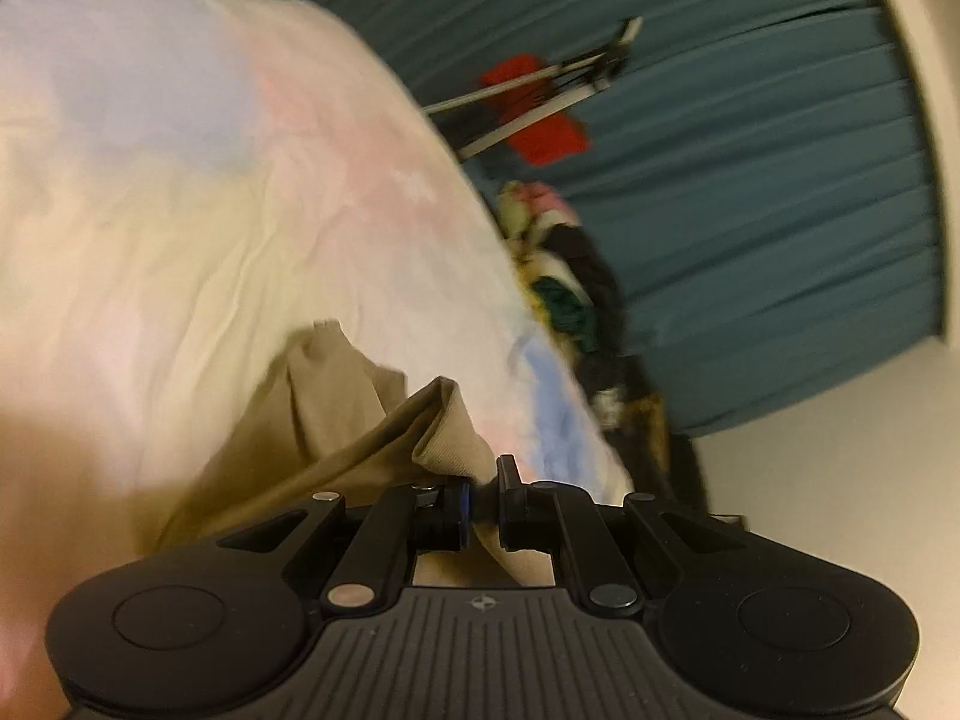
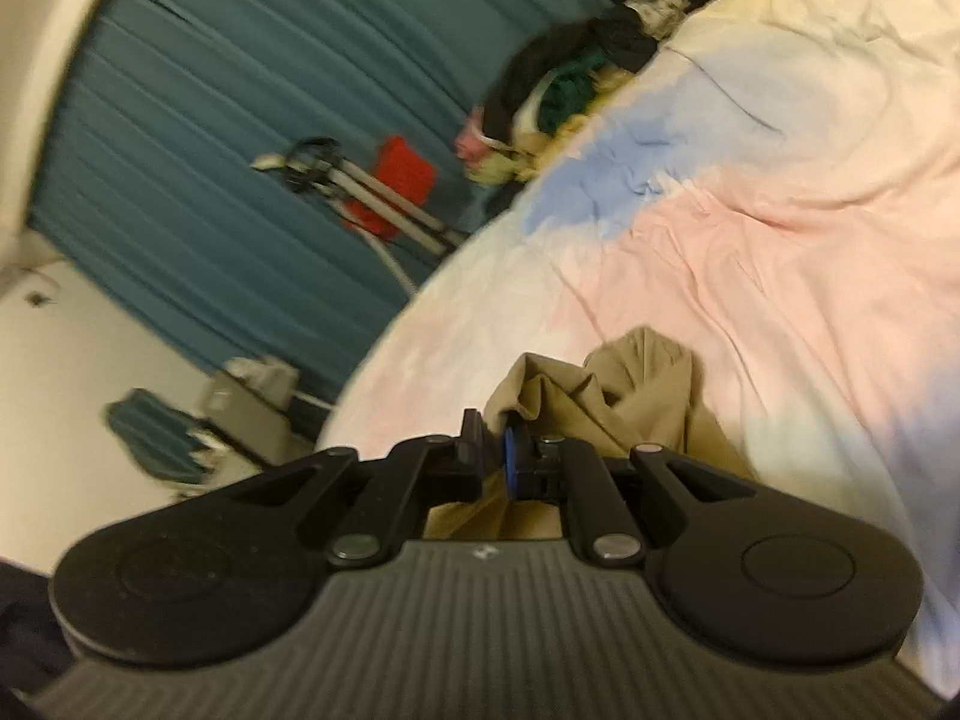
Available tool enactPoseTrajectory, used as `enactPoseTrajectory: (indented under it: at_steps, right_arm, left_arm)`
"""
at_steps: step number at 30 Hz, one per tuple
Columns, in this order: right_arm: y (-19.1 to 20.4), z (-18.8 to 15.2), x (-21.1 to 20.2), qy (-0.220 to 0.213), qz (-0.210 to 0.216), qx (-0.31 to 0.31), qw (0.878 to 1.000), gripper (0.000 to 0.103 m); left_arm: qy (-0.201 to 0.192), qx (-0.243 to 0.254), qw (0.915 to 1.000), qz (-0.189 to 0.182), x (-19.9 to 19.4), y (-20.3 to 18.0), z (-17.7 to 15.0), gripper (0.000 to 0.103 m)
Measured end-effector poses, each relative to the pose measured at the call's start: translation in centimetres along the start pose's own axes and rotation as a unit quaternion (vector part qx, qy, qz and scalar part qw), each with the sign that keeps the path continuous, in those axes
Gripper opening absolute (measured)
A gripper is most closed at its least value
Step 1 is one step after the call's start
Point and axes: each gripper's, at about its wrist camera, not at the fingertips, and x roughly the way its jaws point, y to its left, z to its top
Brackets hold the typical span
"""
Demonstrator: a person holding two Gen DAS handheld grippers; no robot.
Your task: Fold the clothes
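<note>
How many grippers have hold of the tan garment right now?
2. The left gripper pinches one bunched edge of the tan garment; the right gripper pinches another, above the pastel bedspread. The cloth between them is out of view.

Light: dim, warm and yellowish indoors; source not in view.
Shadows: a soft dark patch falls on the bedsheet at lower right in the right view.
Blur: motion smear across both views; the curtain folds and the clothes pile are streaky.
Distortion: fisheye bends the bed edge and curtain into arcs.
Glare: small glints on gripper rivets.
</note>
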Motion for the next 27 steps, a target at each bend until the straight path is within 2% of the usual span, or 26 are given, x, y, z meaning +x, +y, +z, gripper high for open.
enactPoseTrajectory:
  at_steps: [3, 7, 12, 15, 17, 19, 20, 21, 22, 24, 26, 27]
  right_arm:
    - [-0.8, 1.0, 4.4, 0.006, -0.015, -0.008, 1.0, 0.01]
    - [-4.0, 0.8, 8.5, 0.026, -0.009, 0.008, 1.0, 0.01]
    - [-4.9, 1.1, 10.3, 0.022, 0.004, 0.012, 1.0, 0.01]
    - [-4.3, 0.7, 10.3, 0.022, 0.011, -0.019, 1.0, 0.013]
    - [-3.8, 0.3, 10.1, 0.023, 0.016, -0.043, 0.999, 0.017]
    - [-3.3, -0.1, 9.9, 0.024, 0.02, -0.066, 0.997, 0.042]
    - [-3.1, -0.3, 9.8, 0.024, 0.023, -0.078, 0.996, 0.05]
    - [-2.9, -0.4, 9.8, 0.025, 0.025, -0.09, 0.995, 0.07]
    - [-2.6, -0.6, 9.7, 0.025, 0.028, -0.102, 0.994, 0.083]
    - [-2.2, -1.0, 9.5, 0.026, 0.032, -0.126, 0.991, 0.083]
    - [-1.7, -1.4, 9.3, 0.027, 0.037, -0.15, 0.988, 0.083]
    - [-1.5, -1.6, 9.2, 0.027, 0.04, -0.161, 0.986, 0.074]
  left_arm:
    - [0.001, -0.008, 0.9999, -0.011, 4.5, 1.8, 1.6, 0.009]
    - [0.005, 0.001, 0.9999, -0.01, 7.3, 3.6, 2.0, 0.009]
    - [0.01, 0.04, 0.9991, -0.007, 9.8, 4.2, 2.7, 0.009]
    - [0.007, 0.085, 0.9963, -0.003, 10.9, 3.6, 2.9, 0.01]
    - [0.012, 0.109, 0.9938, 0.015, 11.1, 3.4, 2.6, 0.012]
    - [0.016, 0.129, 0.9911, 0.031, 11.2, 3.1, 2.4, 0.031]
    - [0.018, 0.14, 0.9893, 0.036, 11.1, 2.9, 2.2, 0.049]
    - [0.018, 0.155, 0.987, 0.036, 10.7, 2.5, 1.8, 0.064]
    - [0.018, 0.17, 0.9845, 0.037, 10.3, 2.0, 1.5, 0.07]
    - [0.018, 0.203, 0.9783, 0.038, 9.6, 1.1, 0.8, 0.081]
    - [0.016, 0.252, 0.9669, 0.037, 9.4, 0.0, -0.1, 0.081]
    - [0.011, 0.274, 0.9605, 0.045, 9.5, -0.4, -0.6, 0.081]
